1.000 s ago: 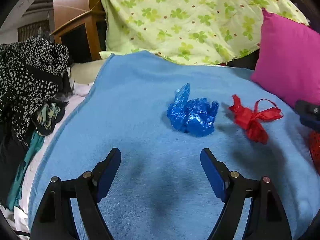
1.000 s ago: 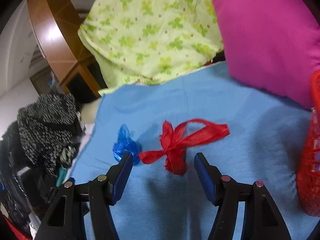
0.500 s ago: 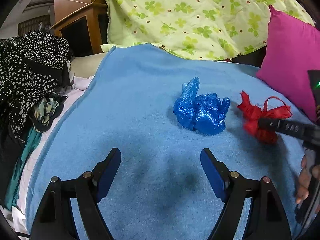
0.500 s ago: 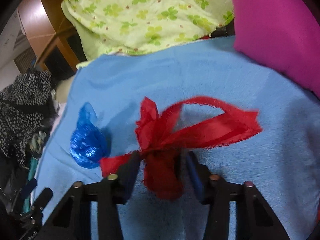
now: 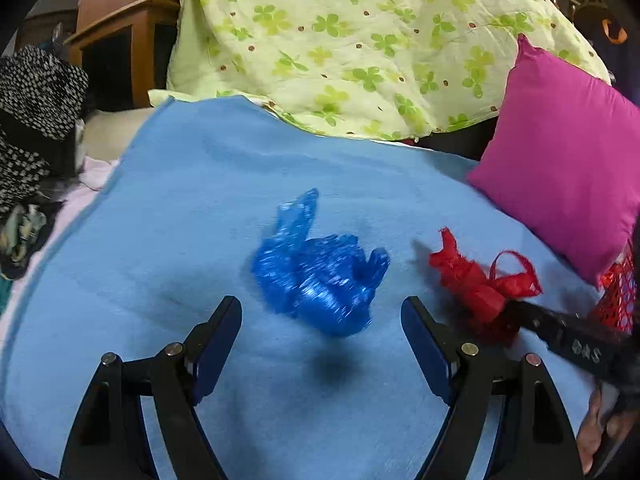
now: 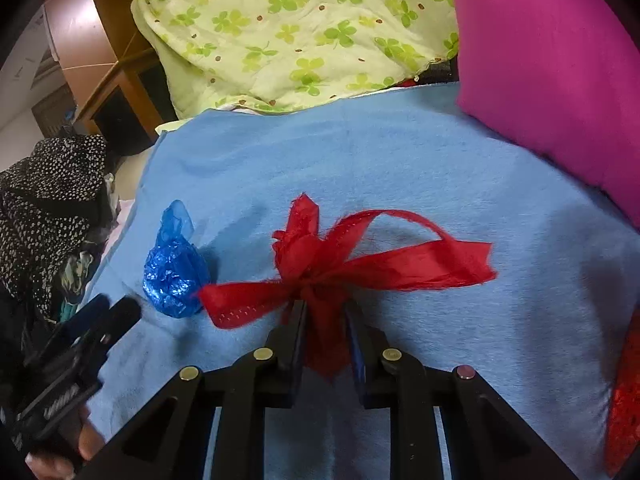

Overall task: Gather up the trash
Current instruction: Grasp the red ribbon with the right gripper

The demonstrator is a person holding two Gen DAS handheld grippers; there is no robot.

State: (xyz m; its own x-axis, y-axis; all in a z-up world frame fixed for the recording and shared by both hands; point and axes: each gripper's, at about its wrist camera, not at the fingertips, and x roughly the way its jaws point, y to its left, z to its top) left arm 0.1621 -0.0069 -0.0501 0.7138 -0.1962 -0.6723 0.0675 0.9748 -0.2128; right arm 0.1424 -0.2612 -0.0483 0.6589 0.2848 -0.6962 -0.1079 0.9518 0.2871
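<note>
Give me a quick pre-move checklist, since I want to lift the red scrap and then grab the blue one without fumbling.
1. Right gripper shut on the red ribbon scrap: ok, jaws have just closed on its knot.
2. Ribbon tails free of the blue plastic bag: cannot tell.
3. Left gripper open for the bag: ok.
4. Bag between the left fingers: not ok, it lies just ahead.
5. Red mesh basket within view: ok, at the right edge.
6. Blue blanket caught in the grip: cannot tell.

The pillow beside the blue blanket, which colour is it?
The pillow is plain magenta pink, without pattern; the left wrist view shows it best.
</note>
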